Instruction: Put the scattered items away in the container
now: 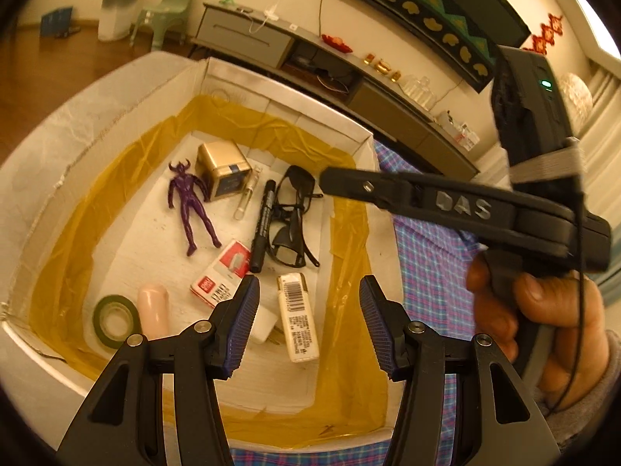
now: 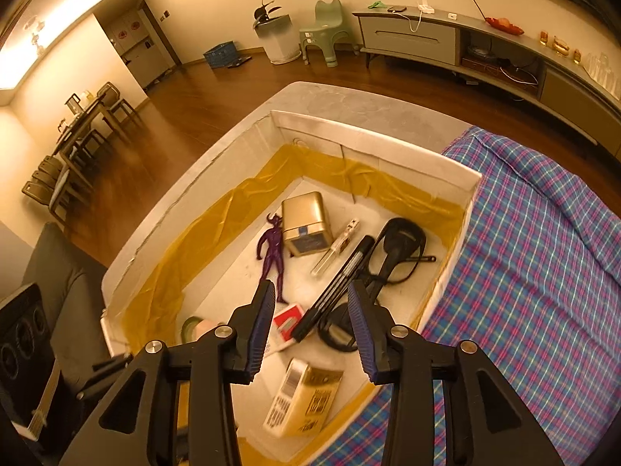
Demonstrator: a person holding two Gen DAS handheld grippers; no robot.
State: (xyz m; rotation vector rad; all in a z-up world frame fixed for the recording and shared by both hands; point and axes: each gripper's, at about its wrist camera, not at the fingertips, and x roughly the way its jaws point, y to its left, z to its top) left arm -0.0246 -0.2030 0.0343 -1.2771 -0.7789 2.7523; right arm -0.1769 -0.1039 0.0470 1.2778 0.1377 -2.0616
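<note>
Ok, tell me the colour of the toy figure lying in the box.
Purple. The toy figure lies beside the gold tin; the left wrist view shows it best.

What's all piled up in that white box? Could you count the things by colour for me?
In the white foam box:
Black: 2, marker pen, sunglasses
Purple: 1, horned toy figure
Gold: 1, square tin
Clear: 1, glass tube
Red-and-white: 1, small carton
Cream: 1, barcoded box
Green: 1, tape roll
Pink: 1, rounded tube
Total: 9

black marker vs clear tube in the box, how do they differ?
The black marker is opaque and dark; the clear tube is see-through. The marker is longer and thicker than the tube. The marker rests against the sunglasses; the tube lies by the gold tin. Both lie flat, roughly parallel.
</note>
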